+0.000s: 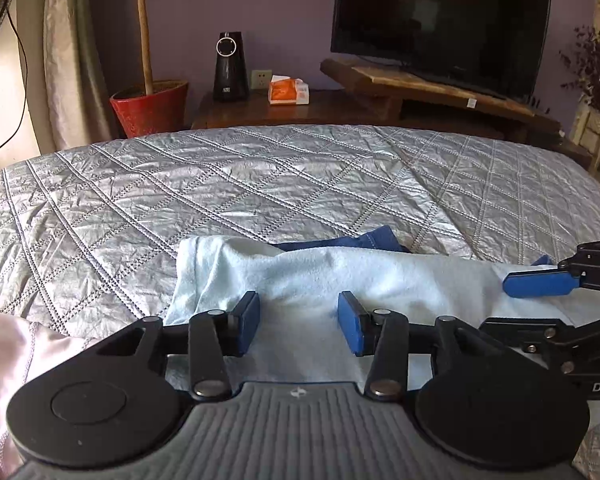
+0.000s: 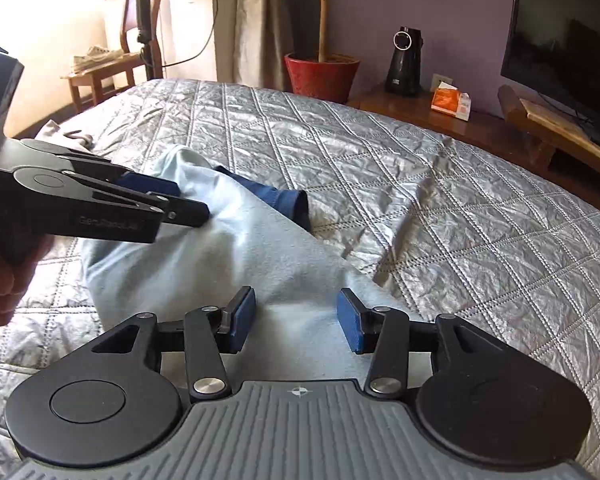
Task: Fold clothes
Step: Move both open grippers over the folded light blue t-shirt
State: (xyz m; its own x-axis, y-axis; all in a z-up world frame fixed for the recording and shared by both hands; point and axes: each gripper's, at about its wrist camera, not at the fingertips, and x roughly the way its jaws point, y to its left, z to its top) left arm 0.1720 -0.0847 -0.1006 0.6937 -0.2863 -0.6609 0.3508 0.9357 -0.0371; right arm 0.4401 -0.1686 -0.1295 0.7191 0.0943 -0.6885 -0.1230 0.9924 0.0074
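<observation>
Looking along the left wrist view: left gripper (image 1: 299,322) has its jaws wide, nothing between them, hovering over the near edge of the pale cloth (image 1: 320,276). The cloth lies on the bed (image 1: 260,184) as a long roll running left-right across the view, directly ahead of the jaws. A navy garment (image 1: 364,240) peeks out from behind it on the far side. The right gripper (image 1: 540,280) comes in from the right over the cloth's right end; jaws look parted, one blue pad on the fabric, not gripping as far as can be judged. A pinkish garment (image 1: 4,360) sits at lower left, apart.

Right wrist view: right gripper (image 2: 296,320) jaws wide, empty, cloth (image 2: 228,248) straight ahead and beneath. Here the long axis runs from the jaws away toward upper left, where the left gripper (image 2: 168,200) sits over the far end. Navy (image 2: 280,200) sticks out on the right side of the cloth.

Judgement: each gripper owns one end of the long axis; neither has a hold, so the next pinch is downward onto the near edge.
</observation>
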